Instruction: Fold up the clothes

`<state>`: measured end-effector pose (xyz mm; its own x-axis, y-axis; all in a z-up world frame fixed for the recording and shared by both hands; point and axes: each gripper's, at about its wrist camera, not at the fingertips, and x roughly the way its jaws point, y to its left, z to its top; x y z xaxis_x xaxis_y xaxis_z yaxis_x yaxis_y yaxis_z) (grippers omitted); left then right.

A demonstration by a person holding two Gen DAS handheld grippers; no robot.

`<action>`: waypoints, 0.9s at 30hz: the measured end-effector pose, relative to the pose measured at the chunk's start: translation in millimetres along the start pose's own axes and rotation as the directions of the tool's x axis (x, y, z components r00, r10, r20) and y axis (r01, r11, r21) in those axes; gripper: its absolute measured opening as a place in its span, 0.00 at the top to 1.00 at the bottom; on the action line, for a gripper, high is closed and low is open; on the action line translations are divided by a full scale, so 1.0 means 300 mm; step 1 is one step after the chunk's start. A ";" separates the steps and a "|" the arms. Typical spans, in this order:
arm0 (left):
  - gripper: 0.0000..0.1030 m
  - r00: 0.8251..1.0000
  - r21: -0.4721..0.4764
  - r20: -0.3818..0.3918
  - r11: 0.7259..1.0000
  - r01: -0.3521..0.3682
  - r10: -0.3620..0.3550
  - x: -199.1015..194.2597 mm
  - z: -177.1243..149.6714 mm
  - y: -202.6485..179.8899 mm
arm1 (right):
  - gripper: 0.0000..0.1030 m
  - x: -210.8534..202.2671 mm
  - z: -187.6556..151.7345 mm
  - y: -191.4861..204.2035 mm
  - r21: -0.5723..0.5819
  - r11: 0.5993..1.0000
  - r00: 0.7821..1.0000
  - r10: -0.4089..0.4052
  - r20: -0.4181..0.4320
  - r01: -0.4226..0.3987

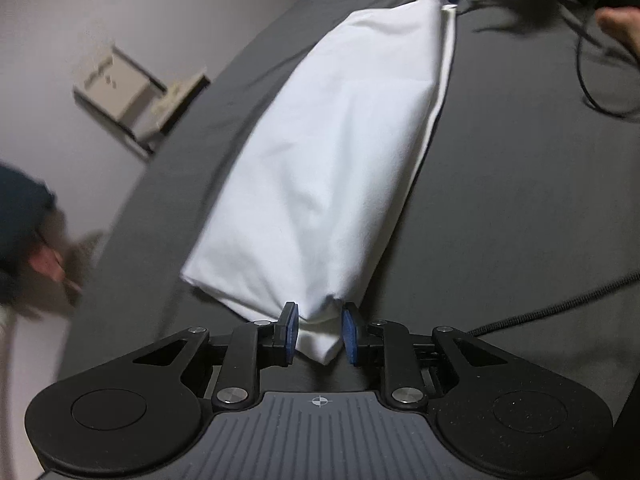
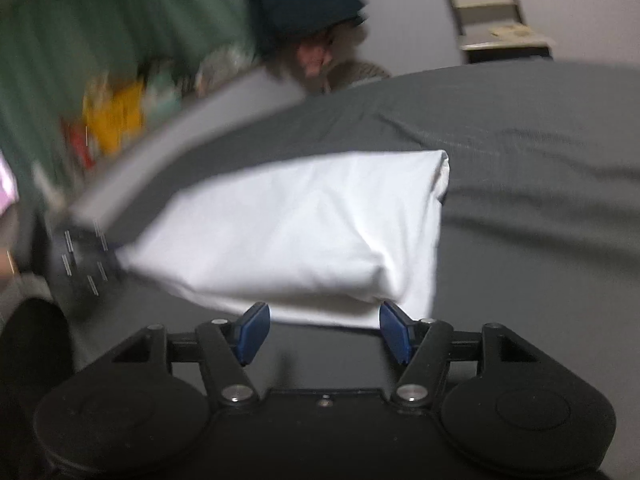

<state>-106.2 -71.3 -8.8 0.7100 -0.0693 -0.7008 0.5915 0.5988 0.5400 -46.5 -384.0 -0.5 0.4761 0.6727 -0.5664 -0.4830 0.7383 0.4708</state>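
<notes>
A white garment (image 1: 336,168), folded into a long narrow strip, lies on the dark grey bed sheet (image 1: 500,208). My left gripper (image 1: 320,330) is shut on the strip's near corner, and the cloth bunches between its blue pads (image 1: 290,328). In the right wrist view the garment (image 2: 304,232) stretches across in front of my right gripper (image 2: 324,332). That gripper is open wide, its blue fingertips (image 2: 252,330) at the cloth's near edge and touching nothing I can see. The left gripper (image 2: 80,256) shows as a blur at the strip's left end.
Black cables (image 1: 600,80) loop on the sheet at the far right, and a braided cord (image 1: 540,312) runs near my left gripper. A bare foot (image 1: 620,24) rests at the top right. A beige box (image 1: 116,88) lies on the floor beside the bed.
</notes>
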 end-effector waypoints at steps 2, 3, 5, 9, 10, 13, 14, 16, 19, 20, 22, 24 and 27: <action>0.31 0.999 0.026 0.015 0.999 -0.031 0.031 -0.027 0.004 -0.019 | 0.42 -0.001 0.000 -0.012 0.123 0.992 1.000 0.004 0.025 -0.007; 0.13 0.999 0.020 0.030 0.999 -0.038 0.038 -0.039 0.012 -0.023 | 0.45 0.002 -0.001 -0.020 0.185 0.983 1.000 -0.003 0.029 -0.002; 0.00 0.995 0.014 0.076 0.998 -0.064 0.063 -0.068 0.033 -0.031 | 0.55 0.008 -0.009 -0.047 0.301 0.954 0.999 -0.016 0.040 0.003; 0.00 0.991 0.124 0.038 0.983 -0.135 0.132 -0.062 0.077 -0.067 | 0.58 0.023 -0.031 -0.108 0.477 0.879 0.996 -0.052 0.068 0.014; 0.01 0.988 0.174 0.029 0.972 -0.157 0.155 -0.054 0.082 -0.081 | 0.58 0.028 -0.036 -0.120 0.506 0.862 0.996 -0.062 0.071 0.017; 0.02 0.982 0.294 0.027 0.937 -0.187 0.187 -0.038 0.095 -0.115 | 0.58 0.035 -0.047 -0.136 0.565 0.824 0.992 -0.035 0.118 -0.038; 0.05 0.982 0.305 0.032 0.934 -0.188 0.187 -0.036 0.101 -0.117 | 0.58 0.036 -0.047 -0.139 0.579 0.814 0.991 -0.031 0.133 -0.052; 0.22 0.980 0.330 0.031 0.924 -0.195 0.196 -0.028 0.110 -0.124 | 0.58 0.045 -0.040 -0.141 0.592 0.805 0.991 -0.051 0.125 -0.034; 0.50 0.984 0.406 0.022 0.898 -0.170 0.176 -0.010 0.113 -0.149 | 0.58 0.061 -0.029 -0.145 0.611 0.791 0.990 -0.079 0.113 -0.007; 0.56 0.987 0.435 0.018 0.887 -0.153 0.161 -0.004 0.113 -0.159 | 0.59 0.070 -0.028 -0.148 0.620 0.785 0.990 -0.085 0.110 -0.002; 0.59 0.990 0.491 0.010 0.862 -0.128 0.142 0.009 0.111 -0.181 | 0.68 0.082 -0.028 -0.156 0.633 0.774 0.989 -0.088 0.117 -0.006; 0.78 0.991 0.514 -0.003 0.850 -0.116 0.137 0.023 0.109 -0.192 | 0.83 0.091 -0.030 -0.165 0.645 0.764 0.987 -0.088 0.132 -0.018; 0.88 0.986 0.566 -0.011 0.813 -0.133 0.169 0.043 0.097 -0.193 | 0.87 0.087 -0.025 -0.144 0.609 0.793 0.985 -0.101 0.138 -0.005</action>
<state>-120.2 -130.0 -35.6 0.7956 0.0415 -0.6043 0.6028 0.0443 0.7967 -18.9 -398.8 -40.7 0.6194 0.5954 -0.5117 0.0626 0.6123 0.7881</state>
